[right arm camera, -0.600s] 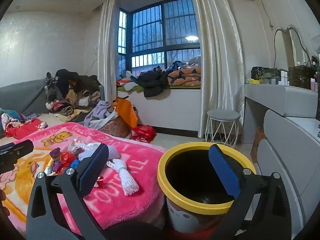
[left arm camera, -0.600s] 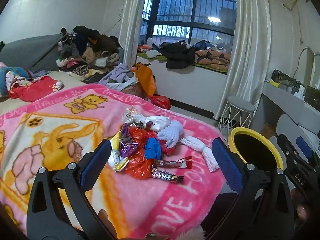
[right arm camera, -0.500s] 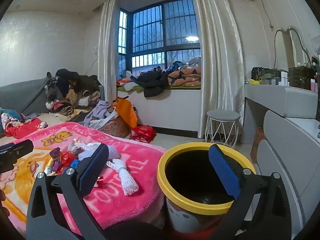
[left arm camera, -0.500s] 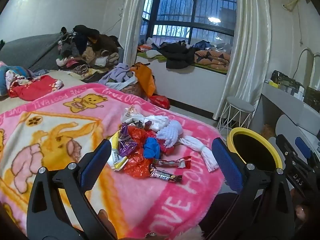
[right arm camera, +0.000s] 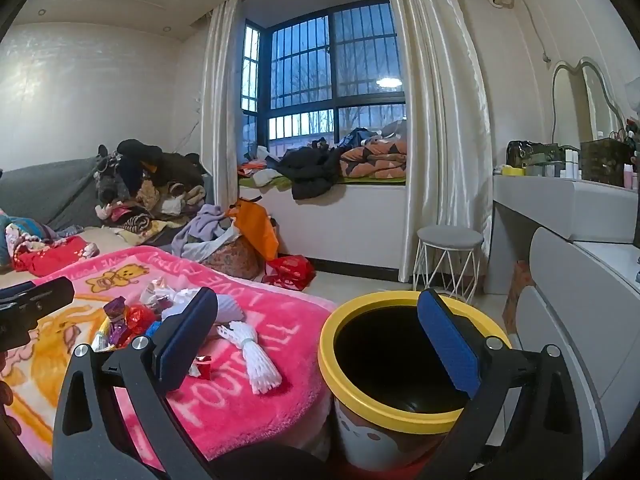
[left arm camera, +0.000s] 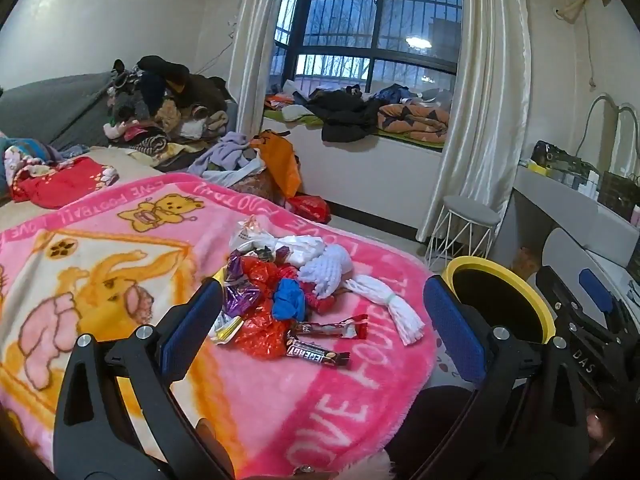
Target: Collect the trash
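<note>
left hand-held gripper (left arm camera: pixel 324 312) open and empty, wrapper pile (left arm camera: pixel 276 300) ahead between its fingers; right hand-held gripper (right arm camera: pixel 316 340) open and empty, yellow-rimmed bin (right arm camera: pixel 400 404) directly ahead.

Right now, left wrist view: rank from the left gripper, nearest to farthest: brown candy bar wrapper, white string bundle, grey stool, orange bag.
1. Brown candy bar wrapper, on the pink blanket just ahead of the open left gripper.
2. White string bundle, farther on, towards the right.
3. Grey stool and orange bag: both well beyond, stool right, bag centre-left; too close to rank.
</note>
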### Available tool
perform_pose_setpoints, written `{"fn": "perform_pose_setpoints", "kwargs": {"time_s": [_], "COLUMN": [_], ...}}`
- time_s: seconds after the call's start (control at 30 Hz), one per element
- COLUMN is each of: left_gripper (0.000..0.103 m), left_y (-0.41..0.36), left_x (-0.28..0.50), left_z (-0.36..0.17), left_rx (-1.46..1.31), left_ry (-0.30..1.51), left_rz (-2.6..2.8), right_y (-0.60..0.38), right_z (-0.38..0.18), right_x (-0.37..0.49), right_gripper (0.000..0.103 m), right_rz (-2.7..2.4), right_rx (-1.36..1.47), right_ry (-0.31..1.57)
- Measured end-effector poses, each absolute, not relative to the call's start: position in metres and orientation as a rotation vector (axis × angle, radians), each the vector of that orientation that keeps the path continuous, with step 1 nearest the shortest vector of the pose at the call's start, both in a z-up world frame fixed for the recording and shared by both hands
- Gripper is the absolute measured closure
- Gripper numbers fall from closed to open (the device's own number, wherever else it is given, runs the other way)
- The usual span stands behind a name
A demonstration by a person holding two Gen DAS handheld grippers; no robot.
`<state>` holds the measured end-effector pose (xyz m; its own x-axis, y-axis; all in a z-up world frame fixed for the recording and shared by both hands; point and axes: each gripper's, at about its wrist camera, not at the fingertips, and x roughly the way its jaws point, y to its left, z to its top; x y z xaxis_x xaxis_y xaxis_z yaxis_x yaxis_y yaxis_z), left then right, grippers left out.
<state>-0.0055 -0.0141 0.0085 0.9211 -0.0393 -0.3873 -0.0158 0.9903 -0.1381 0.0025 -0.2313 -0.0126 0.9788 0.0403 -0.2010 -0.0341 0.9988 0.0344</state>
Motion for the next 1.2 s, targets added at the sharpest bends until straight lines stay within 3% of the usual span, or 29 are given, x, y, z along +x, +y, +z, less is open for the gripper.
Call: {"fn": "perform_pose_setpoints", "kwargs": {"time_s": [1.2], "left_gripper": [0.010], "left_y": [-0.0236], "left_x": [-0.0046], "left_z": [0.0104], "left_rx": [-0.133], "left_ry": [0.403], "left_rz": [-0.020], "right_y": [-0.2290], "right_z": [-0.0137], "right_x": [-0.0008], "right_gripper": [0.006], "right_rz": [0.038], "right_rx": [0.032], "right_ry": [0.202]}}
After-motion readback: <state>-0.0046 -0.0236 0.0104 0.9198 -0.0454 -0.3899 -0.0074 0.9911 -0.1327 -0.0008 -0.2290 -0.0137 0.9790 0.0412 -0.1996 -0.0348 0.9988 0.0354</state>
